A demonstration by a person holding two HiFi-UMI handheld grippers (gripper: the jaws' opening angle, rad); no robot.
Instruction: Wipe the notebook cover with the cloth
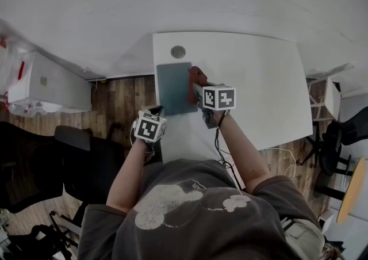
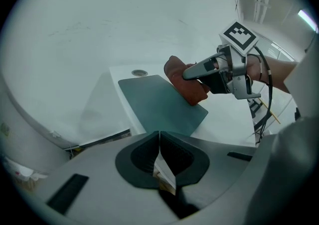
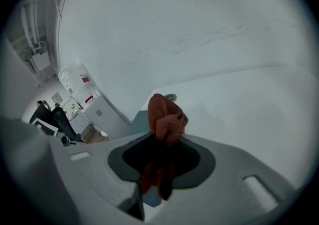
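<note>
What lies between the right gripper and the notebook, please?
The red cloth, clamped in the fingers of the right gripper, lies against the right edge of the notebook; the left gripper view shows it best.

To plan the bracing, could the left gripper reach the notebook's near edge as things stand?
Probably yes: the left gripper, shut and empty, faces the notebook with nothing between; the right gripper holds the cloth at its right side.
</note>
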